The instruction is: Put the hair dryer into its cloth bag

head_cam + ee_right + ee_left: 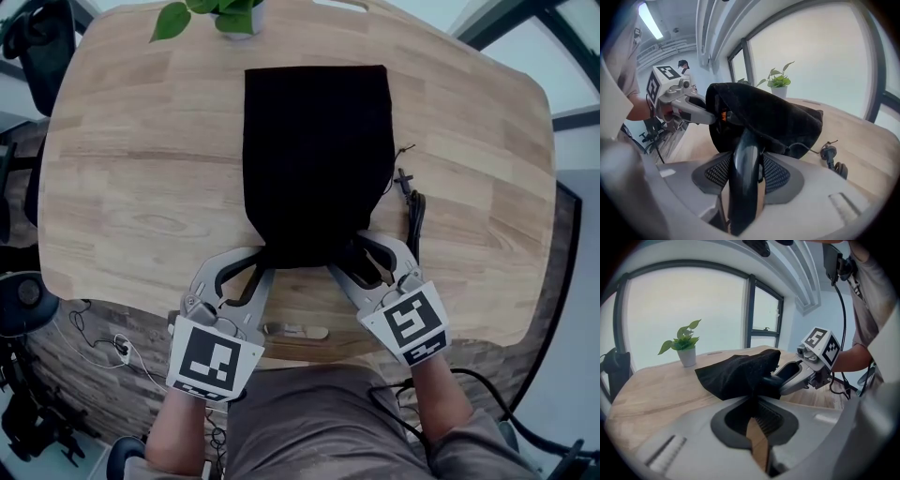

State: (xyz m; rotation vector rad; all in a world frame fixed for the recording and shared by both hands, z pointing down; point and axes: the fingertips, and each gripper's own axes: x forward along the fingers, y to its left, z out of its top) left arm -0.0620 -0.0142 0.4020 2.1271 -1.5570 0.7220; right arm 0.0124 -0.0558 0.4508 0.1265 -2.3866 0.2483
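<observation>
Nearest me, at the front edge of the table (131,187), the left gripper (253,265) had its jaws pinched almost together on the hem of the black bag (317,159), lifting the mouth off the wood. Just beside it the right gripper (361,255) was clamped on the glossy handle of the dryer (745,171) — the head lay under the cloth and could not be seen, so the dryer looked partly in, handle out. To do this well, I judged, the left should hold the hem high and firm so the mouth gapes. The right should slide the dryer straight along the bag's length toward its closed far end, low and slow, so the bag does not skid across the table. The cord (413,211) lay outside, along the bag's right side, with the plug (828,152) on the wood — that would need feeding in after. Past the bag's far end stood a potted plant (684,345).
</observation>
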